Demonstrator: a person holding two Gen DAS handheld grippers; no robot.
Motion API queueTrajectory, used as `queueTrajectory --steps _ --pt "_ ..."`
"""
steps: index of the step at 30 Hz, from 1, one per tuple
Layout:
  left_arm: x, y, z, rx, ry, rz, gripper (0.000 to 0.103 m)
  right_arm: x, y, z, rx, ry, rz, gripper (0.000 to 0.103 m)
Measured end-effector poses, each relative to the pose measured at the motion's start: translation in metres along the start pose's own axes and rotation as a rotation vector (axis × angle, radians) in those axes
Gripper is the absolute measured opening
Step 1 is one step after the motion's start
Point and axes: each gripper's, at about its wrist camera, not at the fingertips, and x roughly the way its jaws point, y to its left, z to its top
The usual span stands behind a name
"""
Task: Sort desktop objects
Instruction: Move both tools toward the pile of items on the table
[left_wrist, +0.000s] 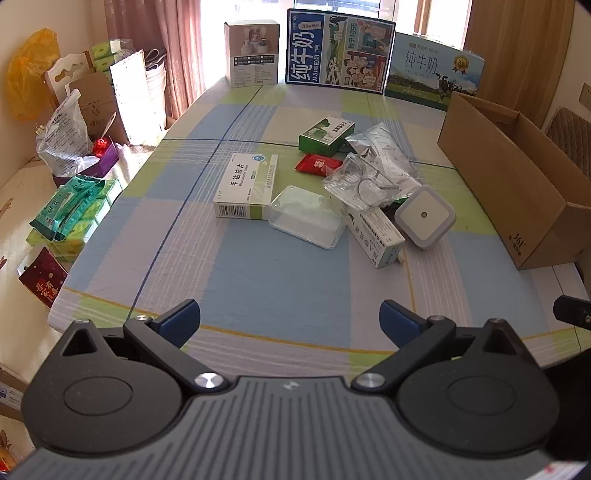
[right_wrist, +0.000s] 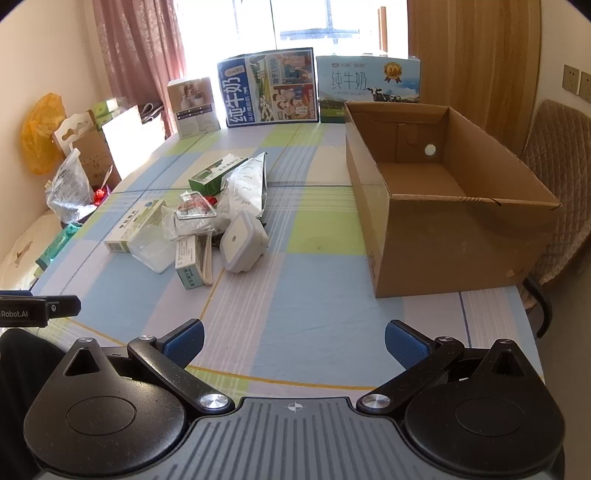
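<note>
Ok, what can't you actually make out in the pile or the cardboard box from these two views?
- Cardboard box: left wrist view shows only its outer wall; that wall hides the inside.
- Red packet: partly hidden under the clear plastic bag in both views.
- Small green-and-white carton: print too small to read.
- Dark item behind the white square device: mostly hidden, unidentifiable.

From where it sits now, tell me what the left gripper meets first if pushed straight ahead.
Probably the clear rectangular plastic box. The open left gripper has only bare checked tablecloth in front of it until that box, which lies almost on its centre line. Depth is hard to judge; held high, it could pass over.
</note>
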Motion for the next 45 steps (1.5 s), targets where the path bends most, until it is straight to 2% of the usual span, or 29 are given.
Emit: queueTrajectory --steps 25,45 --pt "0.006 -0.008 -0.002 -0.003 0.034 -0.039 0.102 0.011 0.002 -0.005 -0.001 0.065 0.022 0.101" --pt "0.004 -0.016 -0.003 0.025 0.046 -0.049 0.102 0.012 0.0 -0.009 0.003 0.055 0.038 0.101"
